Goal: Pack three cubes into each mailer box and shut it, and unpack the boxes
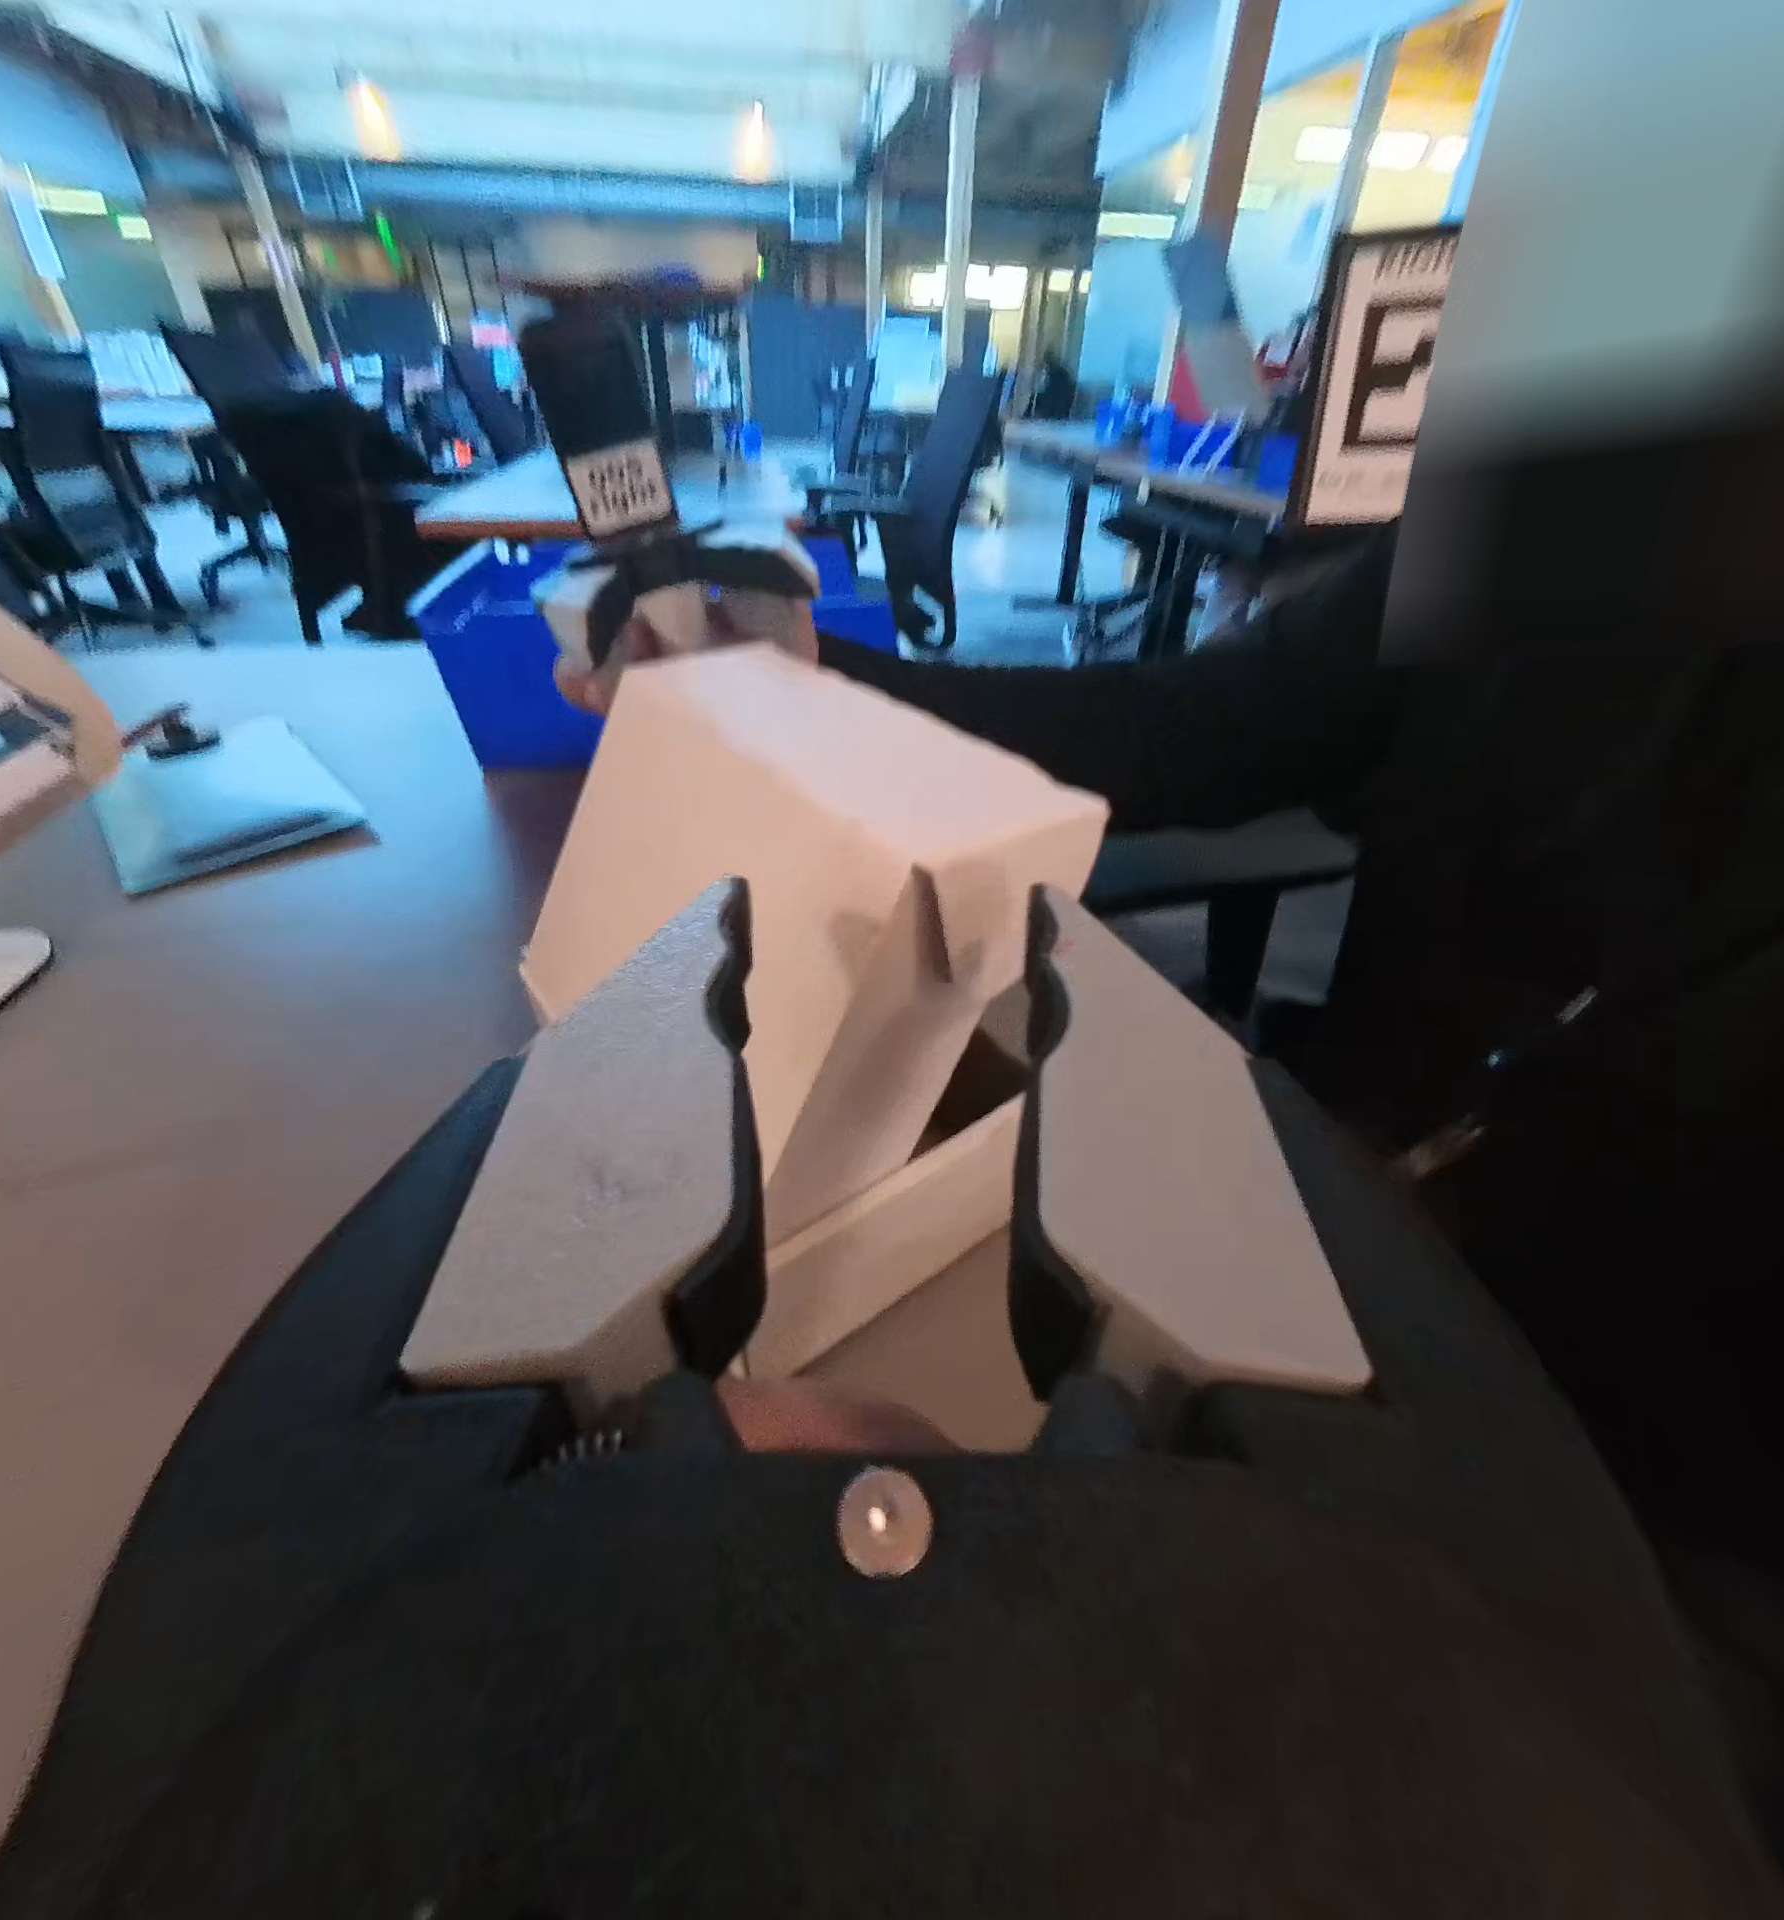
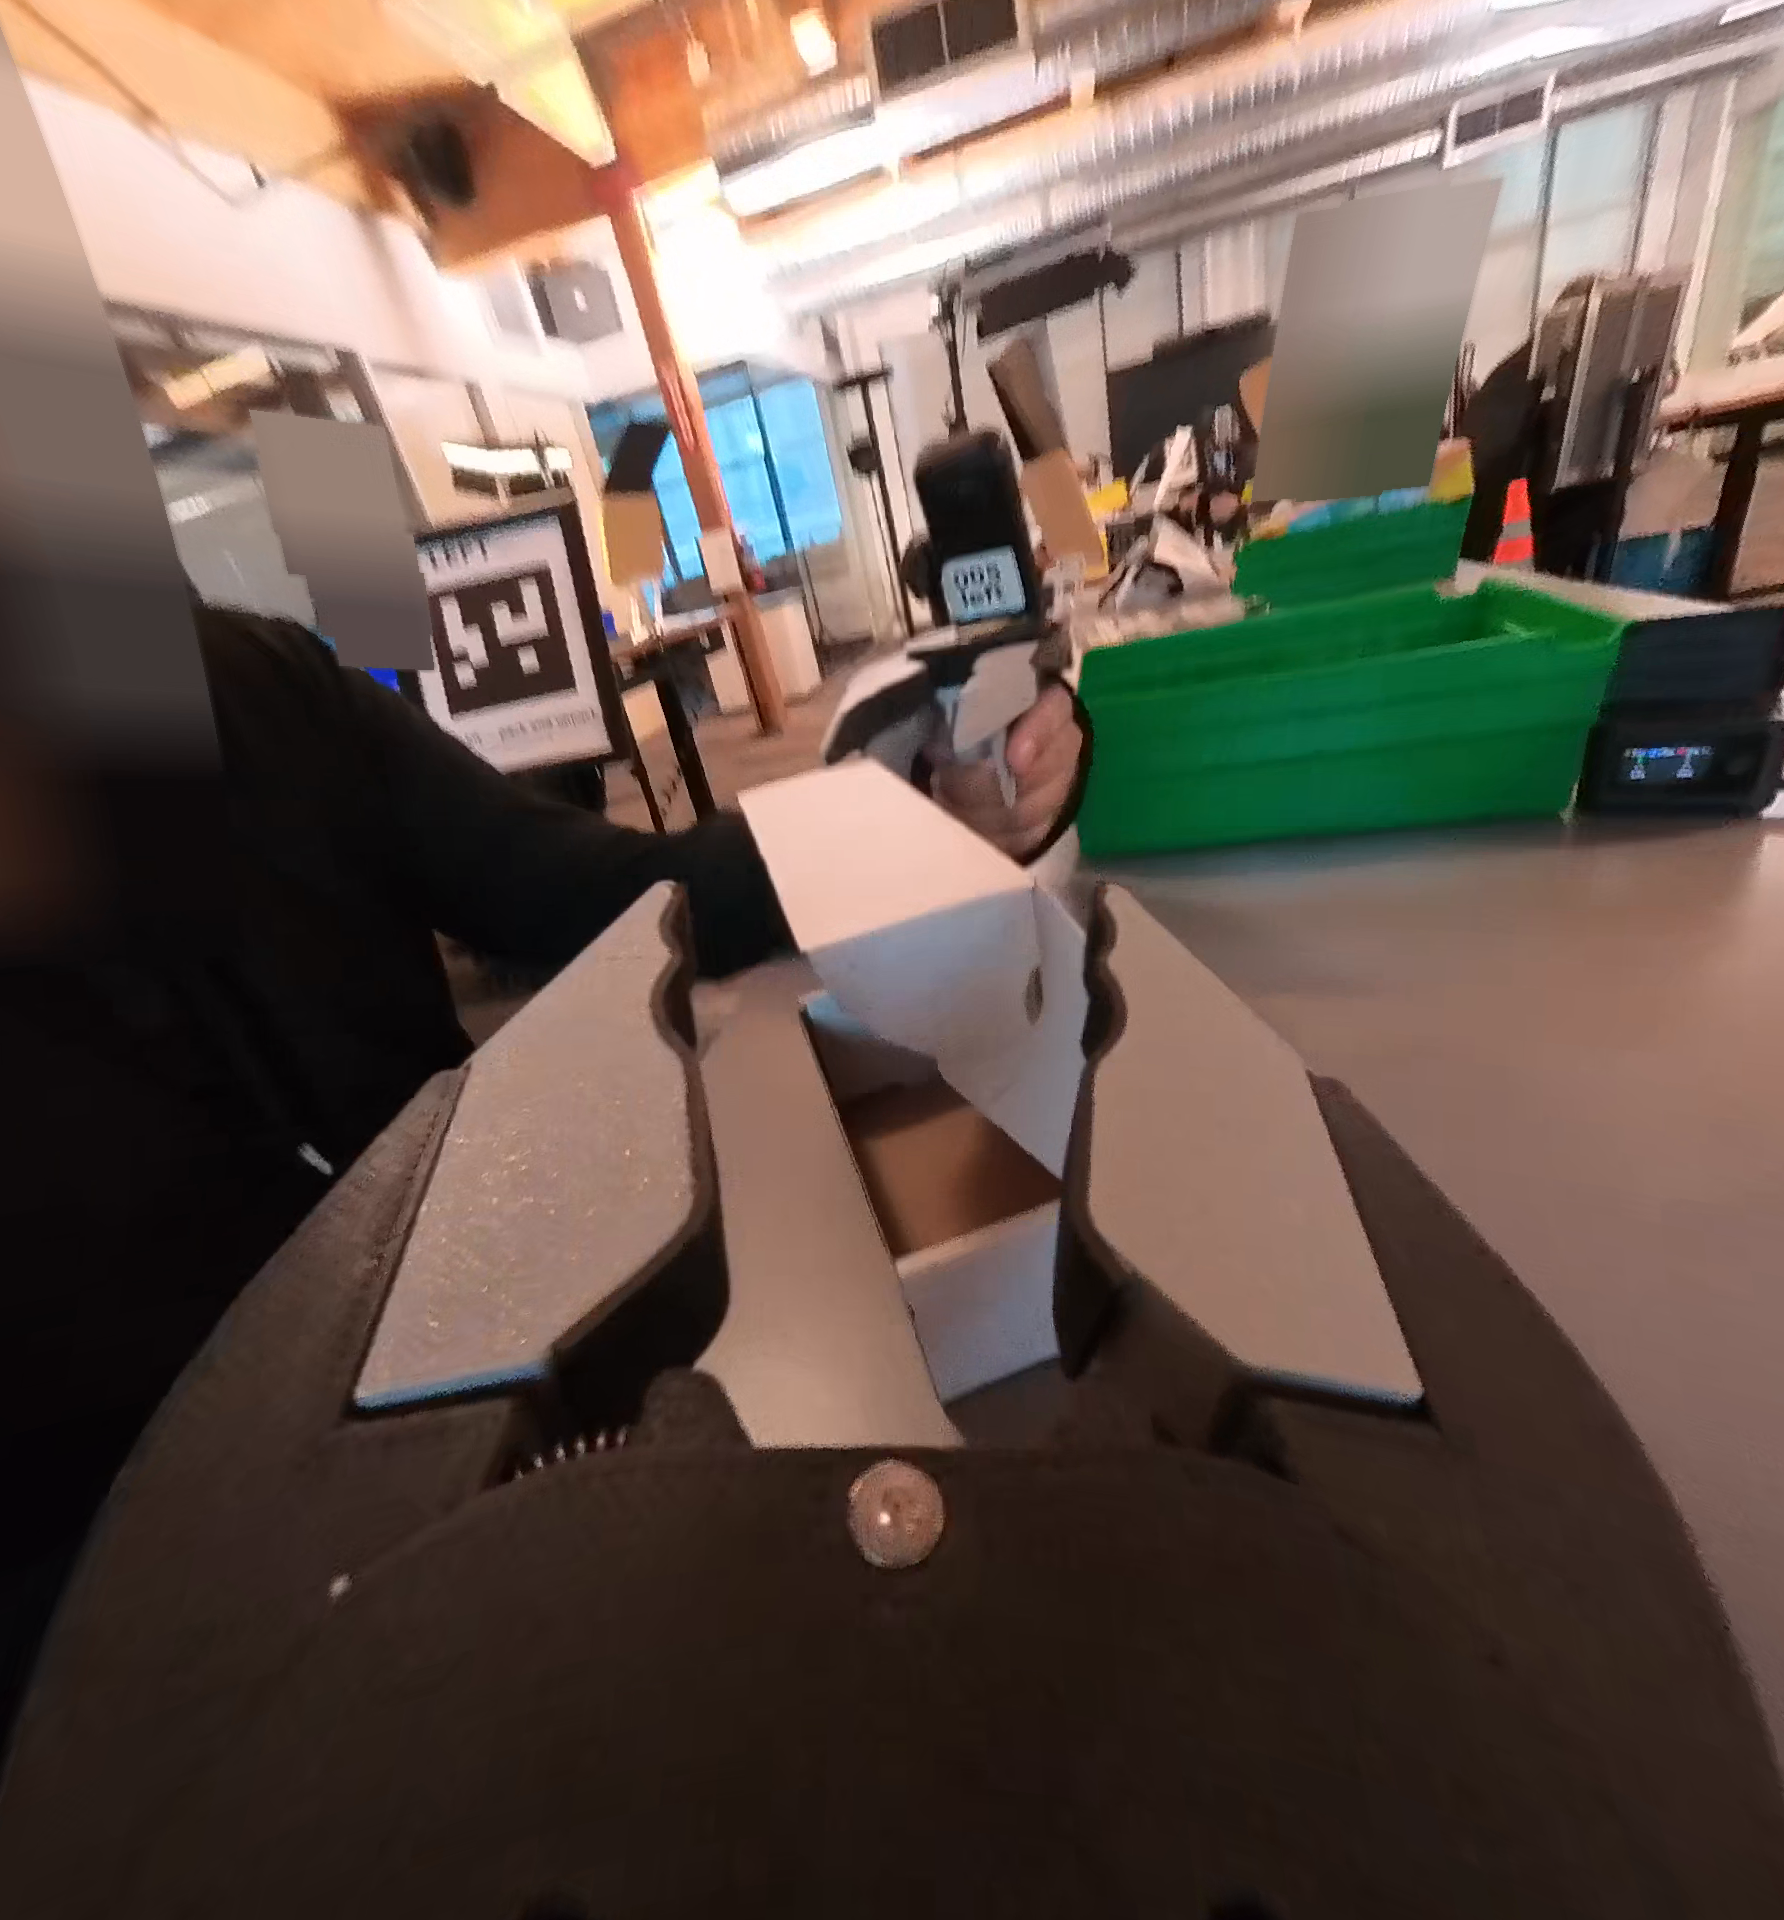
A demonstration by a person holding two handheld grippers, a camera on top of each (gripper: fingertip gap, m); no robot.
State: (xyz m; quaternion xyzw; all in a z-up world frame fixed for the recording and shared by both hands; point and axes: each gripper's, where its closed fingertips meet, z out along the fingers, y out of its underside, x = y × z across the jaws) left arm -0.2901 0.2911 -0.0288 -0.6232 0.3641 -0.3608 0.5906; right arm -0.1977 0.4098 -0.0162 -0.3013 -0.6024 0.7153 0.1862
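1. L gripper (image 1: 888, 935): fingers apart, straddling the box (image 1: 815, 831) end, no clamp seen; prob. steadying it.
2. R gripper (image 2: 883, 956): fingers apart around the opposite end, a side wall between them.
3. Box on table (image 2: 1490, 1039) betw. both grippers; lid (image 2: 898, 914) half-raised, brown inside, no cubes visible.
4. Beyond: green bins (image 2: 1335, 717), blue bin (image 1: 493, 665).

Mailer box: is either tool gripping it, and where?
Cannot tell. Left tool and right tool straddle opposite ends of the half-open mailer box; firm grip unclear.

Green bins (image 2: 1324, 727), blue bin (image 1: 498, 665), chairs (image 1: 929, 499).
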